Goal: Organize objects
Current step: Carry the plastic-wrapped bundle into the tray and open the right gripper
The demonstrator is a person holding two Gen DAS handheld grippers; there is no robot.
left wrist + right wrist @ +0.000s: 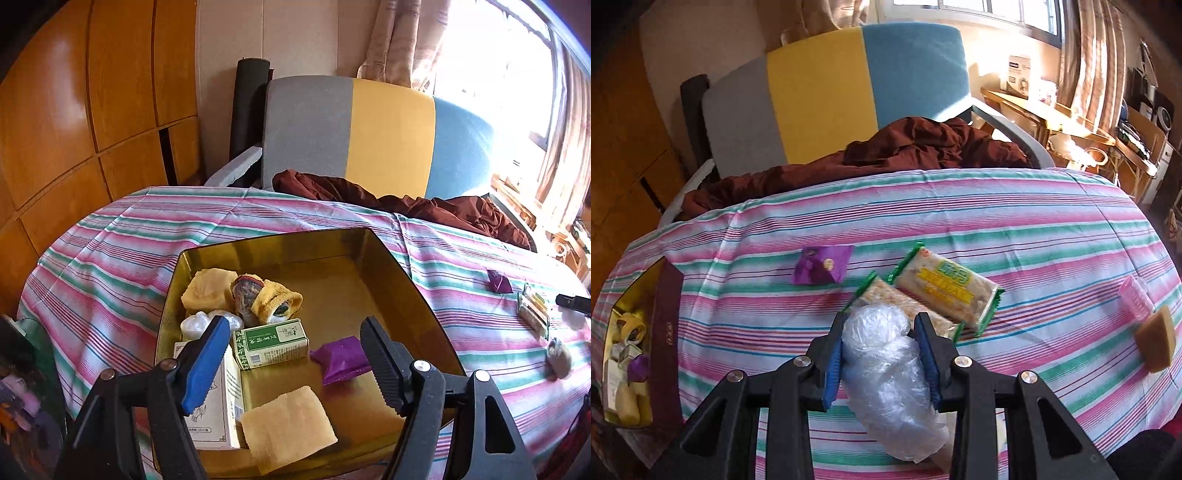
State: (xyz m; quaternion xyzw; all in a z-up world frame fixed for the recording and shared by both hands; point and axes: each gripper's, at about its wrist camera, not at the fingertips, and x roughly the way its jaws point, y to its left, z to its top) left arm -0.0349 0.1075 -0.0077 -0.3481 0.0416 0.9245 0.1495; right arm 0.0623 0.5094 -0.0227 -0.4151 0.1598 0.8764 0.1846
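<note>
While gripped, plastic bundle (886, 376) hangs above tablecloth (1015, 236).

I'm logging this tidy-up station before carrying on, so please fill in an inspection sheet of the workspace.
Surface: striped cloth covers the table.
Job's things: gold tin holds boxes, sponges and a purple packet; two cracker packs, another purple packet and a sponge wedge lie on the cloth.
Clutter: maroon fabric at the far edge.
Grippers: left gripper open over the tin; right gripper shut on a plastic wrap bundle.
Cables: nothing seen.
Surroundings: tricolour chair, wooden cabinets, sunlit window.
</note>
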